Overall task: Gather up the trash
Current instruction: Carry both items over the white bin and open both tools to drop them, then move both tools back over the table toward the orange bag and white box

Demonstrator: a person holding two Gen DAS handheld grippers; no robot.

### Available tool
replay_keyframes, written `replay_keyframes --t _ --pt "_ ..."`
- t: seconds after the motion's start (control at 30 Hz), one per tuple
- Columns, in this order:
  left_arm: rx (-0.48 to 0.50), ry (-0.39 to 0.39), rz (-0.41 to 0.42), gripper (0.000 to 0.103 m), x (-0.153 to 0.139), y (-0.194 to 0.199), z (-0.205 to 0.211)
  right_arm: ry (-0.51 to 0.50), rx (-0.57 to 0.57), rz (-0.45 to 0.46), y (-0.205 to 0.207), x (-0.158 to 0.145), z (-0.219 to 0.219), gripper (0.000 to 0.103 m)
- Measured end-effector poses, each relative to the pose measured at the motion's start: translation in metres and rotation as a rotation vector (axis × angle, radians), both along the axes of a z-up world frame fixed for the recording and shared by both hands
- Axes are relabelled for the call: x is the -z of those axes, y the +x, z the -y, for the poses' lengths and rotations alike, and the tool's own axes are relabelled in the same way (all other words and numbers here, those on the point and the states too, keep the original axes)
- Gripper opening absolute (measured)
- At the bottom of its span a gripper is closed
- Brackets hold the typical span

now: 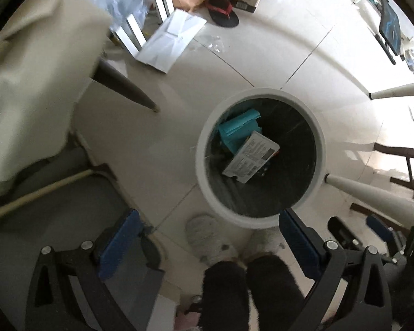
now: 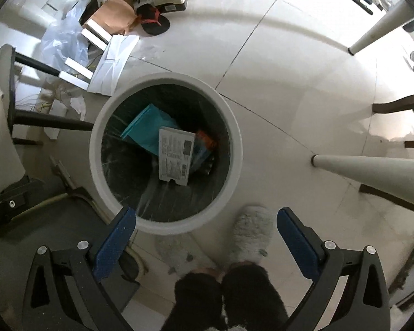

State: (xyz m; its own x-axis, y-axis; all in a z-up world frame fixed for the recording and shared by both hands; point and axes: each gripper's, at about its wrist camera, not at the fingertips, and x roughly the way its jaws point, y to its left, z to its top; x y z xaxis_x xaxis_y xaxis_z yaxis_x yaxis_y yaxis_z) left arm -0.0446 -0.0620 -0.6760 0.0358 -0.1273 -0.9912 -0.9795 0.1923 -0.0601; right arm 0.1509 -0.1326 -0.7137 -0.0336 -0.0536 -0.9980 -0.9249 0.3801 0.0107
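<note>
**Both tongs hang empty over the bin; the loose litter lies beyond its far rim**

Standing here, I see both tools looking straight down at the round white trash bin (image 2: 165, 151) on the pale tiled floor (image 2: 289, 96). Inside the bin, on its black liner, a teal carton (image 2: 149, 129) leans against the far-left wall, and a grey printed card package (image 2: 176, 157) lies over it, its long side running from the far wall toward the person's feet. Something orange shows just right of that card; I cannot tell what it is.

The left tongs (image 1: 207, 248) are spread wide, blue pads well apart, nothing between them. The bin's near rim sits just ahead of them, toward their right pad. The right tongs (image 2: 207, 237) are likewise released and empty; the bin's near rim lies between their pads, toward the left one, so the right hand is the more squarely over the opening.

What remains to collect, as I judge it, lies past the bin's far-left rim: a flat white folded carton (image 2: 113, 63) on the floor, its long axis slanting away from the bin, with one end close beside the rim. Farther from the bin on the same side are a crumpled clear plastic bag (image 2: 63, 41) and brown paper (image 2: 116, 13), with a black-and-red slipper (image 2: 154, 22) near them. Small white scraps (image 2: 77, 104) lie just left of the bin, near the dark chair legs (image 2: 52, 122).

The next reach therefore goes forward and left across the bin. The white carton looks nearest, and either hand would need to turn to pinch its thin edge.

The person's fluffy slippers (image 2: 251, 234) stand right by the near rim.
</note>
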Motion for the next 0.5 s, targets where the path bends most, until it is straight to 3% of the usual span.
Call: replay_keyframes --t 0.27,0.5 --pt "0.045 0.067 -0.046 0.103 -0.081 -0.004 0.017 0.015 -0.026 0.014 -0.007 -0.081 0.011 0.103" --pt "0.03 0.102 -0.045 0.103 -0.167 -0.009 0.033 0.032 -0.053 0.005 -0.013 -0.175 0.019 0.103"
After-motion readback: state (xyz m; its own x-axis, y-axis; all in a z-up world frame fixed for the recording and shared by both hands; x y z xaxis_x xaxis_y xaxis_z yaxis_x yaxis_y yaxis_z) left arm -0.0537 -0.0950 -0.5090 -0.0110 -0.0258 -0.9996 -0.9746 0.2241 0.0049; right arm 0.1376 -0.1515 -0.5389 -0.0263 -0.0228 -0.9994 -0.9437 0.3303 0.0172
